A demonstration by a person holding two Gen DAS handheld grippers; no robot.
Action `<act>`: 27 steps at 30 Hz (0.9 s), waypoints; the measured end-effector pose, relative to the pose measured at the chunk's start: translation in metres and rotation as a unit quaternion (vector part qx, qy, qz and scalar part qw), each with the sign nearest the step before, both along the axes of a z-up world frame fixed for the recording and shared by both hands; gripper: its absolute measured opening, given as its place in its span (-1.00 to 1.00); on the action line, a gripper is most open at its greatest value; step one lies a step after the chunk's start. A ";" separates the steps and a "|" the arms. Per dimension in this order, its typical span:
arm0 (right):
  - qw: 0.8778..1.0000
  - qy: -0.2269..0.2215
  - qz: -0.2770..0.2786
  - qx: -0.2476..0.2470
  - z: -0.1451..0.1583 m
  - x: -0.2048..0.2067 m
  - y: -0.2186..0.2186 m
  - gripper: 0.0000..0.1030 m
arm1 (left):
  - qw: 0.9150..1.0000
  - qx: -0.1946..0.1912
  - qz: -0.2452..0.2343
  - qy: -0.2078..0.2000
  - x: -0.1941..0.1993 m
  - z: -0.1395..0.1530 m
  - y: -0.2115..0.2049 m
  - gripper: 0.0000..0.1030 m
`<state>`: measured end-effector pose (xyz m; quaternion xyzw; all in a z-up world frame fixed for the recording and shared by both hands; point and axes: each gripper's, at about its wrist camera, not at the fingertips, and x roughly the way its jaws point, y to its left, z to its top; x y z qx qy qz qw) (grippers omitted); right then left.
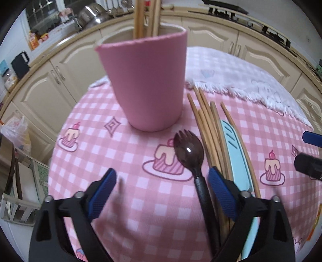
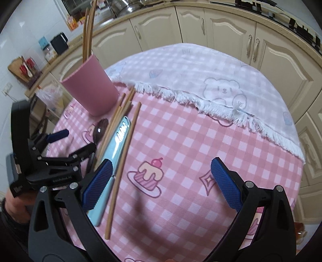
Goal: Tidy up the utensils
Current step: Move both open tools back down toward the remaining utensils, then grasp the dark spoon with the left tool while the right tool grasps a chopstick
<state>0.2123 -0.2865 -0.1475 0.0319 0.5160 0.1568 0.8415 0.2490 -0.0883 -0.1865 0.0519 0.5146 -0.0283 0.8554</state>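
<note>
A pink cup (image 1: 147, 84) stands on the pink checked tablecloth (image 1: 124, 217) and holds several wooden chopsticks (image 1: 140, 18). To its right lie a dark spork (image 1: 189, 151), several loose chopsticks (image 1: 209, 129) and a light blue knife (image 1: 235, 153). My left gripper (image 1: 162, 186) is open just above the cloth, and the spork's black handle (image 1: 205, 203) lies between its fingers, close to the right one. My right gripper (image 2: 161, 179) is open and empty over the cloth, to the right of the knife (image 2: 118, 137), the chopsticks (image 2: 122, 153) and the cup (image 2: 90, 90).
A white fringed cloth (image 2: 211, 80) with a bear print covers the far part of the table. Cream kitchen cabinets (image 2: 221, 26) stand behind. The left gripper (image 2: 54, 153) shows in the right wrist view. A plastic bag (image 1: 16, 131) and a chair (image 1: 12, 181) are at the left.
</note>
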 end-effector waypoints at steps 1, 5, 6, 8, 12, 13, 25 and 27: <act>1.000 0.005 0.002 -0.006 -0.001 0.000 0.003 0.86 | 1.000 -0.007 -0.005 0.012 0.004 -0.003 0.000 0.48; 0.999 0.021 0.012 -0.030 -0.005 0.000 0.020 0.86 | 0.999 -0.017 -0.045 0.020 0.008 -0.004 -0.001 0.06; 0.999 0.027 0.010 -0.032 -0.008 0.000 0.024 0.86 | 0.998 -0.018 -0.053 0.019 0.007 -0.003 0.000 -0.16; 0.999 0.036 0.011 -0.038 -0.012 0.002 0.032 0.80 | 0.997 -0.021 -0.077 0.020 0.004 -0.002 0.001 -0.39; 0.997 0.052 0.014 -0.061 -0.018 0.008 0.047 0.48 | 0.994 -0.049 -0.096 0.028 0.001 -0.001 0.020 -0.70; 0.996 0.055 0.014 -0.065 -0.019 0.011 0.049 0.38 | 0.993 -0.053 -0.099 0.028 0.001 -0.001 0.024 -0.70; 0.991 0.083 0.029 -0.103 -0.027 0.030 0.078 -0.21 | 0.989 -0.054 -0.132 0.027 0.005 0.001 0.037 -0.68; 0.990 0.081 0.027 -0.114 -0.029 0.035 0.083 -0.24 | 0.989 -0.053 -0.133 0.028 0.008 0.001 0.034 -0.68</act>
